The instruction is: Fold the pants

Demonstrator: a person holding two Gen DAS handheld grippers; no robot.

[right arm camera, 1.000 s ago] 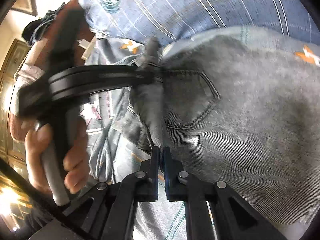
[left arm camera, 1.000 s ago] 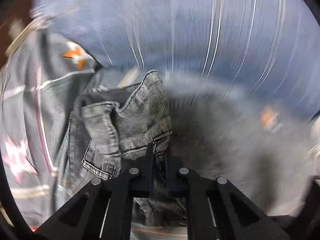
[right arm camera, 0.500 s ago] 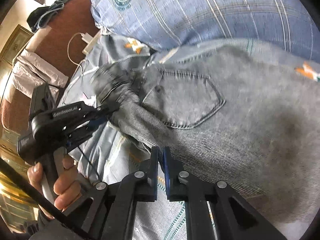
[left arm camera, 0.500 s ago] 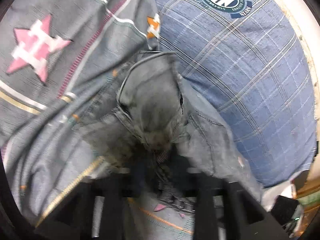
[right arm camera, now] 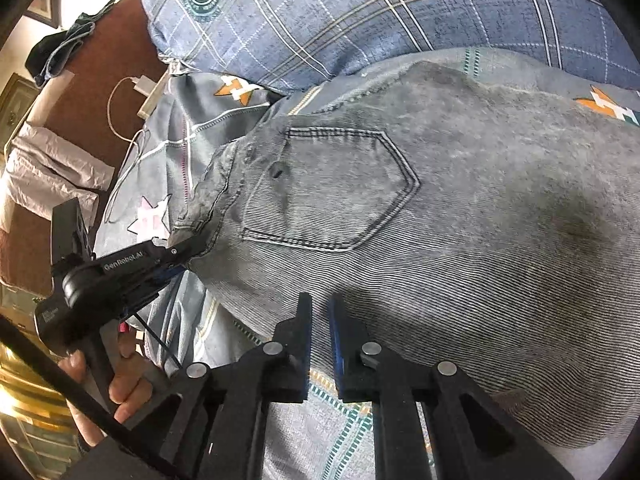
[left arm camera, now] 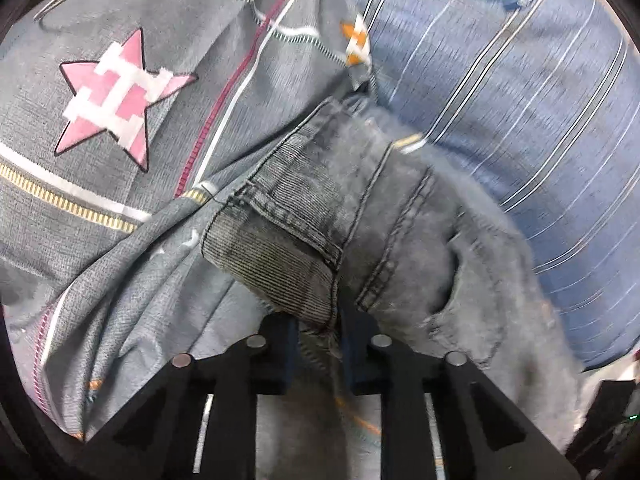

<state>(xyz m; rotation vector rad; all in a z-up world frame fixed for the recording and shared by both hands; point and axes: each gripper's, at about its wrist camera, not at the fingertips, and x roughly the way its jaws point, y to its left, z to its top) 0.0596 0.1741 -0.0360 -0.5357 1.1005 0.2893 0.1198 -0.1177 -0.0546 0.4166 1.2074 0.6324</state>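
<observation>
Left wrist view: the left hand-held gripper [left arm camera: 318,344] is closing, a ribbed grey denim waistband fold of the pants [left arm camera: 280,248] between its black fingers, above a grey star-patched bedspread [left arm camera: 120,92].

Right wrist view: the right hand-held gripper [right arm camera: 319,320], nearly closed, pinches the pants' [right arm camera: 460,240] edge beside a stitched five-sided pocket [right arm camera: 332,188]; a blue plaid pillow [right arm camera: 360,12] lies behind.

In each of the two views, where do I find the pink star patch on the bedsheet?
Left wrist view: the pink star patch is large in the upper left, on the grey bedsheet, left of the jeans.
Right wrist view: the pink star patch is small at the left middle, just left of the jeans' waistband, above the left gripper.
Shared landmark: the blue plaid pillow with its round emblem.
</observation>
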